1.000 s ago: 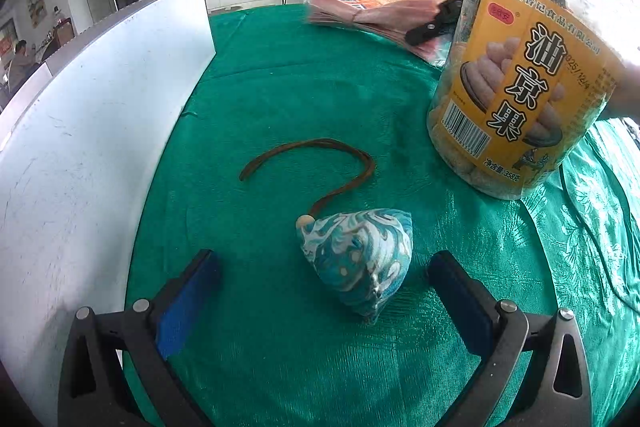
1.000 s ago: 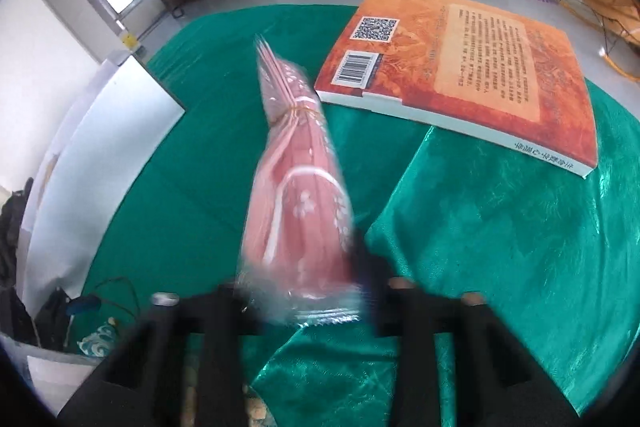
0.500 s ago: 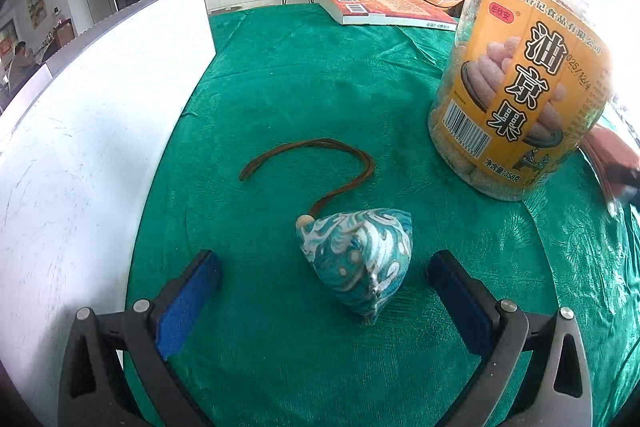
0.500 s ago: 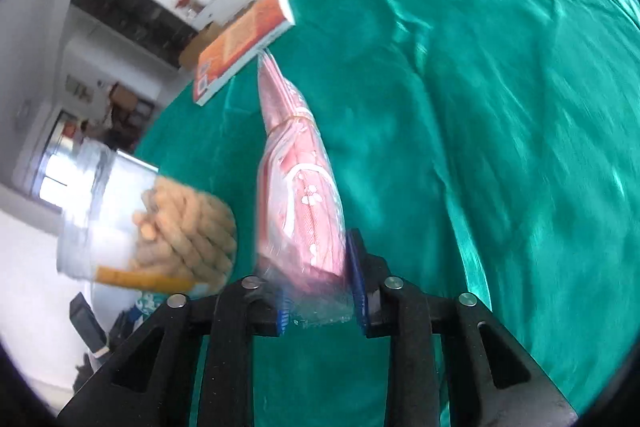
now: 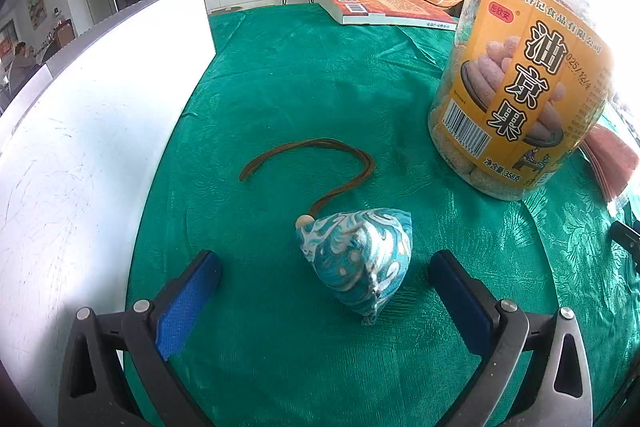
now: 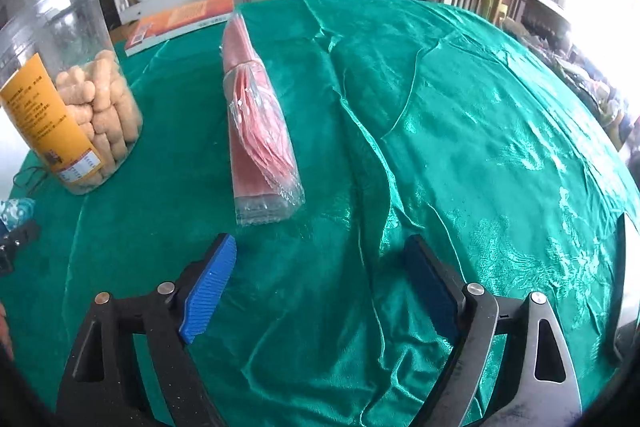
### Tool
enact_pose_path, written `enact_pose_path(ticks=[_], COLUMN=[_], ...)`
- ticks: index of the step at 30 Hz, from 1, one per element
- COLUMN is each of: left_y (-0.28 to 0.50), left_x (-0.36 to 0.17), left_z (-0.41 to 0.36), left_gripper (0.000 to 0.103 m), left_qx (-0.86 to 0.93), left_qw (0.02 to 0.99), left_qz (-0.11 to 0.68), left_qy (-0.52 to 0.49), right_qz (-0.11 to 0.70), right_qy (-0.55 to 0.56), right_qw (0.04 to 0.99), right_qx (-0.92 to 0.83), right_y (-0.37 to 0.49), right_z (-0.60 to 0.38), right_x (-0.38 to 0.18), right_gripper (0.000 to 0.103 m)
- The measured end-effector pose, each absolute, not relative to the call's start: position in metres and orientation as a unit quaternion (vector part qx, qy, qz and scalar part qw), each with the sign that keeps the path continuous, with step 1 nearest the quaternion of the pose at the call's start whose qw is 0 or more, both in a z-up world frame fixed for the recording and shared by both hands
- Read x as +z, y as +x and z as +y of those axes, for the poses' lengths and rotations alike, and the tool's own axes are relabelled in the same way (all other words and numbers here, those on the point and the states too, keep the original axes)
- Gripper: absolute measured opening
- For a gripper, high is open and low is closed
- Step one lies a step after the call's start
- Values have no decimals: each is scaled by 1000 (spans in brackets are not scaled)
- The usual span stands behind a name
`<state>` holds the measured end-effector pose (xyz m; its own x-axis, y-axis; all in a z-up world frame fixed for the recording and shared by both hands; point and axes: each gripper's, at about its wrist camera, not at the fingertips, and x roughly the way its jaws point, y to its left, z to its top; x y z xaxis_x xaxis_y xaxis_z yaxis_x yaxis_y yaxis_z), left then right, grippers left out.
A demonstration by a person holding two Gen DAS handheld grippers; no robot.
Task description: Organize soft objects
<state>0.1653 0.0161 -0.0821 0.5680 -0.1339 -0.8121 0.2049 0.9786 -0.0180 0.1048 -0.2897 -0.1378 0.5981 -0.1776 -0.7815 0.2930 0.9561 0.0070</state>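
Pink packet released beside the snack jar

The pink packet has been set down right of the snack jar; right gripper jaws are now wide, left gripper jaws wide around the pouch.

A clear snack jar stands on the green tablecloth — an orange book beyond, a white board alongside.

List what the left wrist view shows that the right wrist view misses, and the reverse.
Left wrist only: the brown leather cord tied to the teal swirl-patterned fabric pouch, and the white board. Right wrist only: the whole pink packet in clear plastic wrap, lying flat. Both: the clear plastic snack jar with orange label, the orange-covered book, the green tablecloth, and an open tool.
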Motion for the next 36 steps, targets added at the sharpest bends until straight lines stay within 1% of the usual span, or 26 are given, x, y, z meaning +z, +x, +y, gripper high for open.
enact_pose_path(ticks=[36], left_y=[165], left_x=[-82], left_z=[16], left_gripper=[103], left_qx=[-96], left_qw=[885], left_qz=[454], left_qy=[38], right_qz=[429], right_qy=[66], right_qw=[892], right_qx=[-130], right_y=[106], right_z=[-288], right_x=[-139], right_gripper=[89])
